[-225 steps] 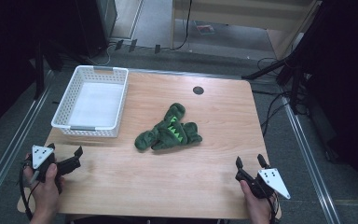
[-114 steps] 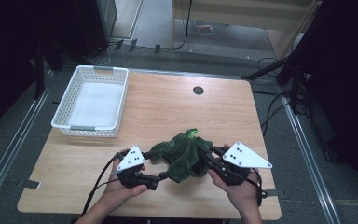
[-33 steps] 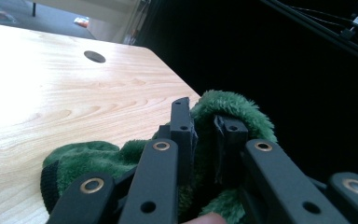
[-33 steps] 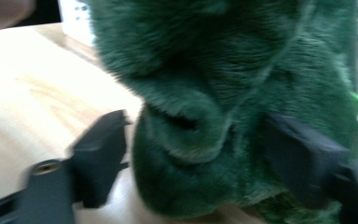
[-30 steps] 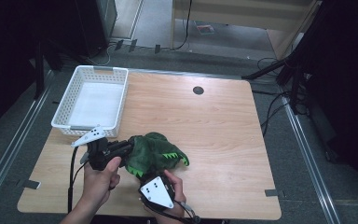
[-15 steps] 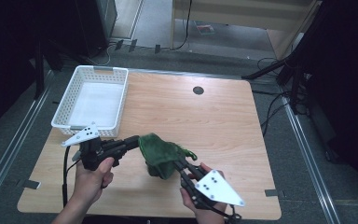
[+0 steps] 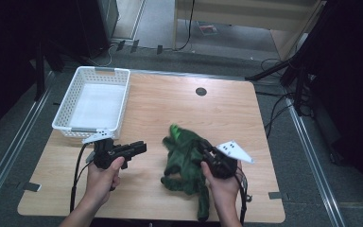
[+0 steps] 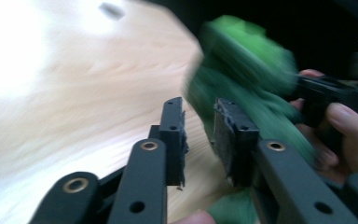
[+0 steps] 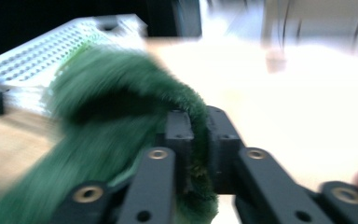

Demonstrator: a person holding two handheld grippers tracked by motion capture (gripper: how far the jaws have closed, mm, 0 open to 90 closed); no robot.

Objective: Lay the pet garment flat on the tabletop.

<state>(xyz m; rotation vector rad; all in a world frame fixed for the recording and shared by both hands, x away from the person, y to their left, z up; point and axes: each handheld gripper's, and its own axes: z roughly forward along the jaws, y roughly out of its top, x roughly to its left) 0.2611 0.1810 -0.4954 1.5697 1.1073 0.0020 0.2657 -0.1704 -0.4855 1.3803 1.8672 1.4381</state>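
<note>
Compared with half a second ago, the left gripper (image 7: 139, 147) has let go of the green cloth (image 7: 185, 158): its jaws have just been opening and now stand slightly spread with nothing between them, the cloth lying just beyond the pads (image 8: 233, 135) in the left gripper view. The right gripper (image 7: 204, 150) has swung out to the right and now carries the cloth alone; its jaws have also just been opening, yet in the right gripper view they are still pinching a fold of the cloth. I judge the work is passing to a one-handed carry, perhaps toward the white basket (image 7: 78, 101). The cloth sits at three o'clock from the left gripper, near but apart, partly lifted off the table (image 7: 170, 104), hanging down toward six o'clock.
</note>
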